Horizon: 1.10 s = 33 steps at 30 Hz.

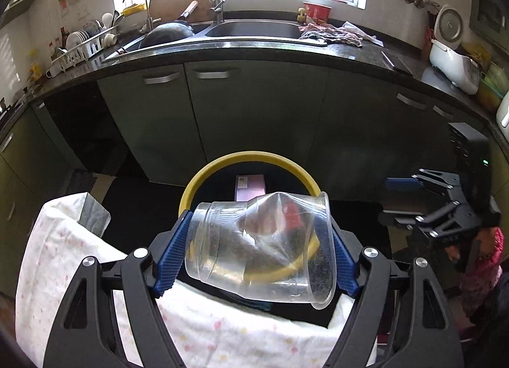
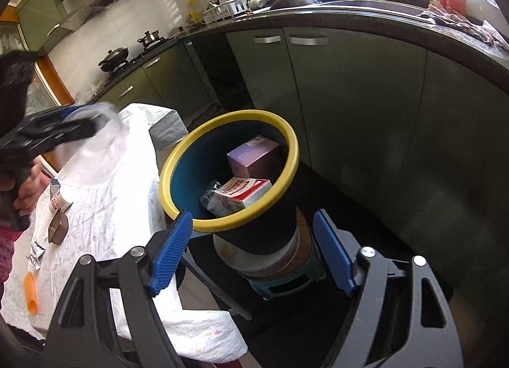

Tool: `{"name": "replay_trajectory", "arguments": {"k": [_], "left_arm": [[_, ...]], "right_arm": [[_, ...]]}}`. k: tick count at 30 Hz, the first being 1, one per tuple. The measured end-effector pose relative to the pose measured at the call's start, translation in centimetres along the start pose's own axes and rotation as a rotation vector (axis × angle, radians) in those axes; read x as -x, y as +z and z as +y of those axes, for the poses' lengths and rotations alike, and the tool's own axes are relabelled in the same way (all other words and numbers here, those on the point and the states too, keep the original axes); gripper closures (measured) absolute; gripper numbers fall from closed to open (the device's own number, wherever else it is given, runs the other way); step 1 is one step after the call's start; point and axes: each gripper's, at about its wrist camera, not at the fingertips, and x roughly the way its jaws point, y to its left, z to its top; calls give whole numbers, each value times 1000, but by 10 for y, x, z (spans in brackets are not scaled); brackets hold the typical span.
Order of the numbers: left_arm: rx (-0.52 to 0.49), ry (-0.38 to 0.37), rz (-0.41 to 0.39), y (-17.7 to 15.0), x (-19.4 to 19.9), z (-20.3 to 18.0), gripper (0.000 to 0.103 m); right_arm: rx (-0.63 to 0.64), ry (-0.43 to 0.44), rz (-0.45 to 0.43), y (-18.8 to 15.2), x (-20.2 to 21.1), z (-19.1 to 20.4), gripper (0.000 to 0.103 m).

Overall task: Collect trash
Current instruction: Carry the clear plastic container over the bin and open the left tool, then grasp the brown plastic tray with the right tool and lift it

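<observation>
My left gripper (image 1: 257, 252) is shut on a crumpled clear plastic cup (image 1: 254, 240), held sideways above the table edge, just short of the yellow-rimmed dark bin (image 1: 203, 177). In the right wrist view the bin (image 2: 178, 158) tilts toward me and holds a purple box (image 2: 253, 155), a red-and-white carton (image 2: 245, 191) and a crushed bottle (image 2: 210, 196). My right gripper (image 2: 254, 250) is open and empty, below the bin's rim. The left gripper with the cup (image 2: 95, 145) shows at the left there.
A white flowered cloth (image 2: 105, 202) covers the table, with a small tube (image 2: 59, 199), a brown wrapper (image 2: 57, 229), a sachet (image 2: 36, 252) and an orange piece (image 2: 31, 293) on it. The bin stands on a stool (image 2: 286, 279). Green cabinets (image 1: 254, 120) and a sink counter (image 1: 254, 46) lie behind.
</observation>
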Motion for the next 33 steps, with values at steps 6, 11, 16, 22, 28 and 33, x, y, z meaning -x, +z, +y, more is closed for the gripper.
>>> {"name": "replay_trajectory", "arguments": {"k": [6, 11, 16, 22, 28, 33], "left_arm": [[120, 68, 69, 23, -63, 28, 15], [185, 79, 8, 16, -26, 33, 15], [248, 187, -119, -19, 74, 34, 8], [436, 404, -240, -99, 207, 50, 5], [635, 640, -311, -211, 296, 66, 5], [807, 671, -347, -305, 331, 72, 5]], "right_arm": [[-24, -7, -2, -2, 2, -3, 27], [-2, 3, 1, -4, 0, 4, 26], [28, 33, 25, -3, -11, 19, 26], [151, 101, 68, 1, -31, 72, 26], [338, 236, 100, -1, -45, 166, 26], [554, 362, 140, -21, -53, 262, 26]]}}
